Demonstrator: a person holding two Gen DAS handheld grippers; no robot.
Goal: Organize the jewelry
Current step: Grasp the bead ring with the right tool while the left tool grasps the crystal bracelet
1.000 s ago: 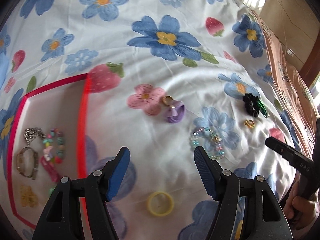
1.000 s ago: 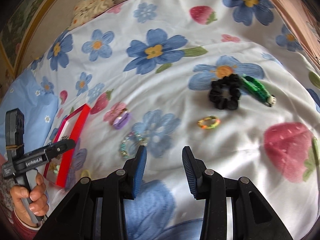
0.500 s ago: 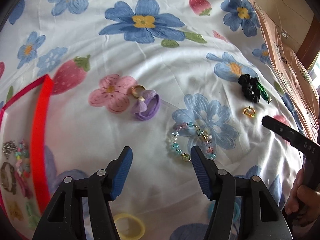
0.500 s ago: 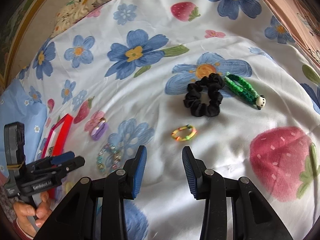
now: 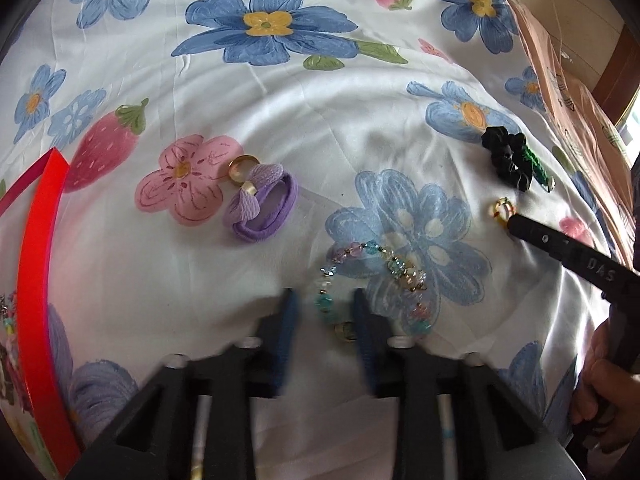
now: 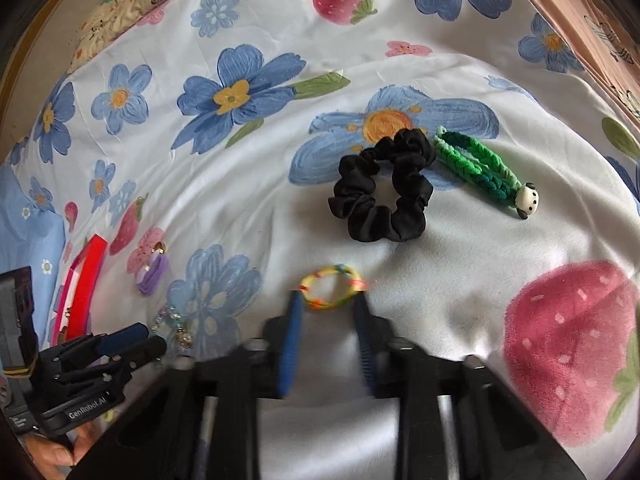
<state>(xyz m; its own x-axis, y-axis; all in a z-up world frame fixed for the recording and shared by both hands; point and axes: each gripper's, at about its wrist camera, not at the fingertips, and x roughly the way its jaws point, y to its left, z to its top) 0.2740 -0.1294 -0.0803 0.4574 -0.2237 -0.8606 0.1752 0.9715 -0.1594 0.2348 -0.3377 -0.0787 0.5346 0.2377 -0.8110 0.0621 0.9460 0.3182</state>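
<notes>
A beaded bracelet [image 5: 396,268] lies on the flowered sheet. My left gripper [image 5: 324,308] straddles its near strand; the jaws are closing, with gaps still showing either side of the beads. In the right wrist view my right gripper [image 6: 328,300] is closing on a small yellow elastic band [image 6: 332,286], and both pads touch its sides. A black scrunchie [image 6: 380,192] and a green braided band with a panda charm [image 6: 480,164] lie beyond it. A purple bow hair tie [image 5: 264,208] and a gold ring [image 5: 240,168] lie left of the bracelet. The red tray [image 5: 40,260] stands at far left.
Several pieces of jewelry show in the tray at the left edge. A brown cardboard box [image 5: 560,80] borders the bed on the right. A patterned pillow [image 6: 132,4] lies at the far left corner. A hand [image 5: 608,412] holds the right gripper.
Both grippers came down and forward, and their jaws narrowed. The left one swung right from the tray to the bracelet; the right one reached the yellow band.
</notes>
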